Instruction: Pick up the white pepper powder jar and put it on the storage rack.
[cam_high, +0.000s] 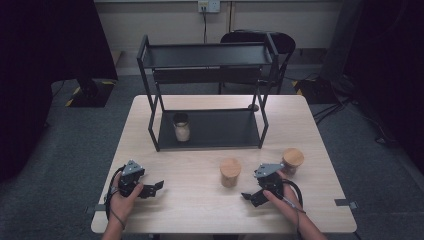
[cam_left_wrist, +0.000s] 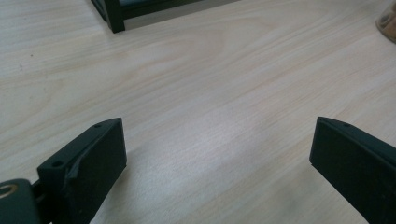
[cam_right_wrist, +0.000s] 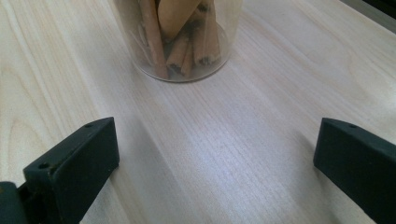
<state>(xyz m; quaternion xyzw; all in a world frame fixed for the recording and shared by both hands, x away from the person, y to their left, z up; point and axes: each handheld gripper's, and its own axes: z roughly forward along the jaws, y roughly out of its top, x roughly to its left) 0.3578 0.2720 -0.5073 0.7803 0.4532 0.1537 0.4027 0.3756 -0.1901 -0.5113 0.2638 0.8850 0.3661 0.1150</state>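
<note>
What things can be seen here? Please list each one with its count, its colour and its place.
table: 1, light wood, centre.
shelf rack: 1, black, two levels, on the table's far half.
jar on the rack: 1, clear with a dark lid, pale contents, left end of the lower level.
jars with wooden lids: 2, clear; one at the table's middle front, one to its right.
chair: 1, black, behind the rack.
wall socket: 1, white, back wall.
left gripper: 1, black, open, front left.
right gripper: 1, black, open, front right.
</note>
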